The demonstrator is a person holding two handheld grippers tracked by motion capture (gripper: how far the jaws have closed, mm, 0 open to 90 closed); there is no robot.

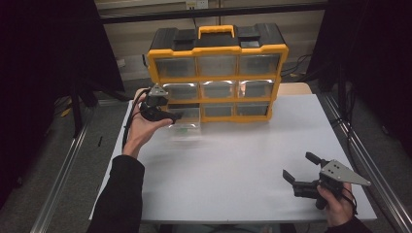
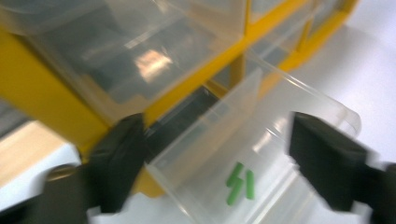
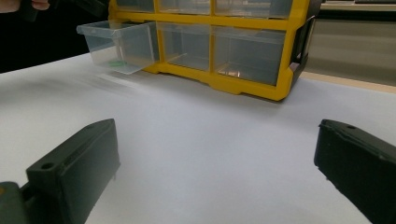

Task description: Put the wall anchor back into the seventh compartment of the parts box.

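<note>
Bottom-left drawer is out, and your left gripper (image 1: 163, 115) hangs over it with its jaws spread and nothing in them.

The clear plastic drawer (image 2: 261, 154) sticks out of the yellow nine-drawer plastic organiser (image 1: 216, 73) onto the white table (image 1: 233, 160), with small green sticks (image 2: 241, 184) lying on its floor. I judge the step to be reaching in: tip the jaws down inside the walls and close on one stick. The drawer's thin front and side walls crowd that approach. Your right gripper (image 1: 303, 174) rests well apart, gaping and idle.
</note>
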